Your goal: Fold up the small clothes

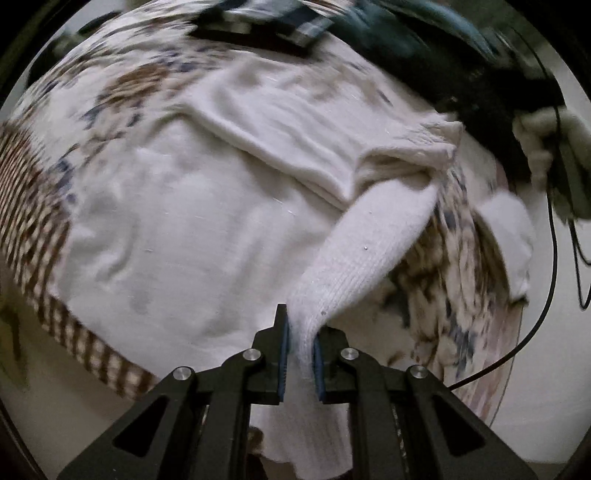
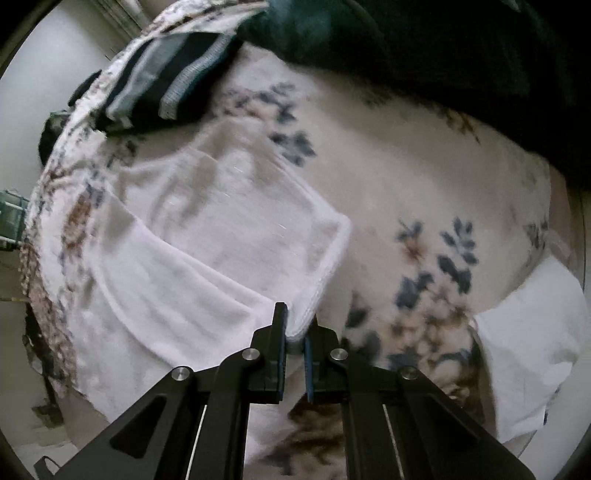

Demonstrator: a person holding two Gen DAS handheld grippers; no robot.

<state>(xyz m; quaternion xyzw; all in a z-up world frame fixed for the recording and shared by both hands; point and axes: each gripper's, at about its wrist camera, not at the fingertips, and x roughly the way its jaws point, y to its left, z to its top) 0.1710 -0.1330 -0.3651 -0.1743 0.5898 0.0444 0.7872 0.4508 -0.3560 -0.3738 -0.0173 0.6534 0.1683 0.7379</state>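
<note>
White cloth mid-fold on floral sheet: my left gripper and right gripper pinch it; next, lay flat.

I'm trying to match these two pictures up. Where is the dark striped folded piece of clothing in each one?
Left wrist view: the dark striped garment lies at the top edge, middle, far beyond the gripper.
Right wrist view: it lies at the upper left, just above the white cloth.
Shared landmark: the floral bedspread that it rests on.
</note>
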